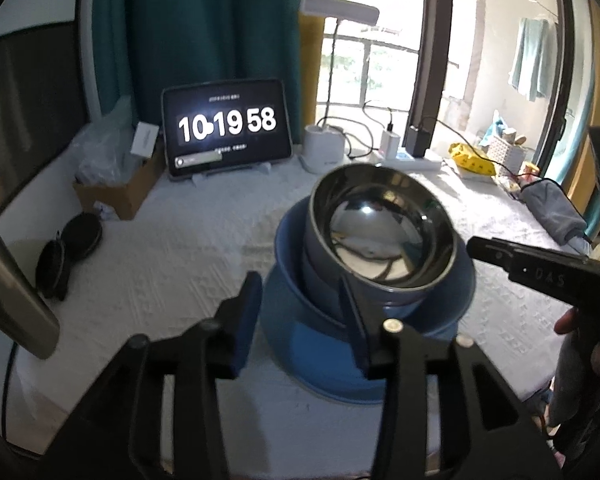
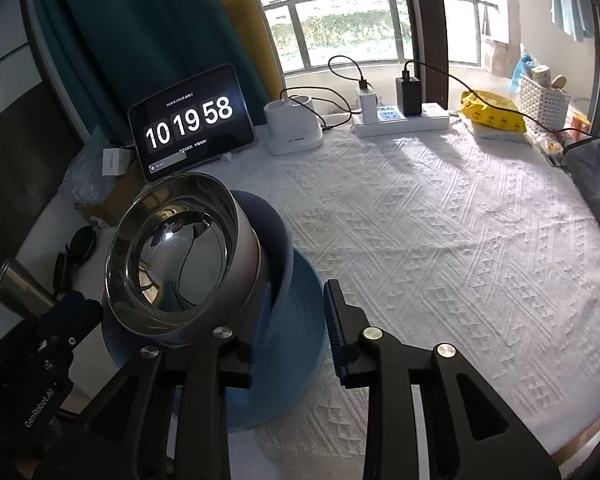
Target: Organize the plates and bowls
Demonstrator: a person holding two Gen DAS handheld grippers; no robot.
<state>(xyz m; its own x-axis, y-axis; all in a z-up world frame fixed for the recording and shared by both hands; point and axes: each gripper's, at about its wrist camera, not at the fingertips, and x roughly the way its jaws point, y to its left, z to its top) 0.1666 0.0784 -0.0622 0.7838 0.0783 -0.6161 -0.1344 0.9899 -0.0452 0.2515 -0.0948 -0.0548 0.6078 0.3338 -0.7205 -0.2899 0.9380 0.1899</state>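
Observation:
A steel bowl (image 1: 384, 236) sits nested in a dark blue bowl (image 1: 290, 252), which rests on a lighter blue dish (image 1: 320, 360) on the white tablecloth. My left gripper (image 1: 300, 308) is open at the stack's near side. The blue bowl's wall lies between its fingers, and the pads do not press on it. In the right wrist view the steel bowl (image 2: 180, 248) tops the same stack. My right gripper (image 2: 296, 312) is open, astride the lighter dish's rim (image 2: 300, 280), its left pad (image 2: 262, 320) close to the dark bowl (image 2: 278, 240). Nothing is gripped.
A tablet clock (image 1: 226, 128), a white lamp base (image 1: 324, 146) and a power strip (image 2: 400, 120) with cables line the table's far edge. A cardboard box (image 1: 120, 192) and black pouches (image 1: 68, 248) lie left, beside a steel cylinder (image 1: 16, 300). A grey cloth (image 2: 596, 176) lies right.

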